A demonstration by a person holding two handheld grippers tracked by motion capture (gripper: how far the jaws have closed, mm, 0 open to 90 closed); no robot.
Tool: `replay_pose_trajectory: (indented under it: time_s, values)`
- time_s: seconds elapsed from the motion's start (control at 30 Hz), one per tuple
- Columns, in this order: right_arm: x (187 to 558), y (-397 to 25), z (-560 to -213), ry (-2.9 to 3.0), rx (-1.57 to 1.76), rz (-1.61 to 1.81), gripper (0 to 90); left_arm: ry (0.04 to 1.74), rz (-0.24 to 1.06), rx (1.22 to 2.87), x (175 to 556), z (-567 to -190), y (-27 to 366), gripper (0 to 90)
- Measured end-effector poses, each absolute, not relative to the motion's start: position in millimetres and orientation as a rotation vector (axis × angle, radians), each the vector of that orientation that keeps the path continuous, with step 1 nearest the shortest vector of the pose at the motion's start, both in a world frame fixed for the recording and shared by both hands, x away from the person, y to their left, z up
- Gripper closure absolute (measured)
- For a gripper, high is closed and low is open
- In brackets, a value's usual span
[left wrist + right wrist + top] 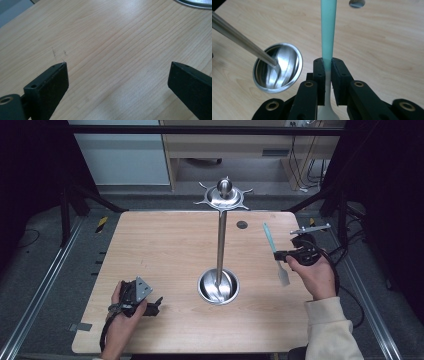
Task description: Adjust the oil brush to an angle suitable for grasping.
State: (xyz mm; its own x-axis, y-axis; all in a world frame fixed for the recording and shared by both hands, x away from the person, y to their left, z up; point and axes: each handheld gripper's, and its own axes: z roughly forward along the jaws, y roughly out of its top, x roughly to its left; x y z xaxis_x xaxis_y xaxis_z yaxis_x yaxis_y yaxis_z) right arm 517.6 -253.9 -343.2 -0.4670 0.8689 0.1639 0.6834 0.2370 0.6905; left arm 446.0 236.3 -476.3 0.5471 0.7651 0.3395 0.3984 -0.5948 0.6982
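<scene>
High view: wooden table [165, 250] with steel stand [220, 237] rising from round steel base dish [218, 286] near centre, hooked crown at top. Right gripper [281, 255] held at right side of table, clamped on spatula [276, 254]; teal handle pointing away toward far edge, pale blade hanging toward near edge, clear of the base dish. Left gripper [155, 306] resting low at near left corner, jaws pointing right toward the dish, well apart from it. Small dark round spot [242, 224] on table beyond the spatula.

Left gripper view: jaws spread wide, bare wood grain of table [107, 50] between them, nothing gripped. Rim of base dish [195, 3] at top right edge.

Right gripper view: right gripper [327, 75] jaws closed nearly together, pinching spatula [328, 30] at junction of teal handle and pale neck; handle running straight up past jaws. Base dish [277, 68] to left, stand pole [239, 38] slanting out of it.
</scene>
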Motion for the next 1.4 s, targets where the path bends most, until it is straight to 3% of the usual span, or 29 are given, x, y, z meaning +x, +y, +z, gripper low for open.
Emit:
replay_pose_trajectory:
  time_s: [1.4]
  values:
    - [455, -271, -281, 1.968, 1.198, 1.494, 82.3, 0.987, 0.881, 2.149, 449, -471, 251, 2.7]
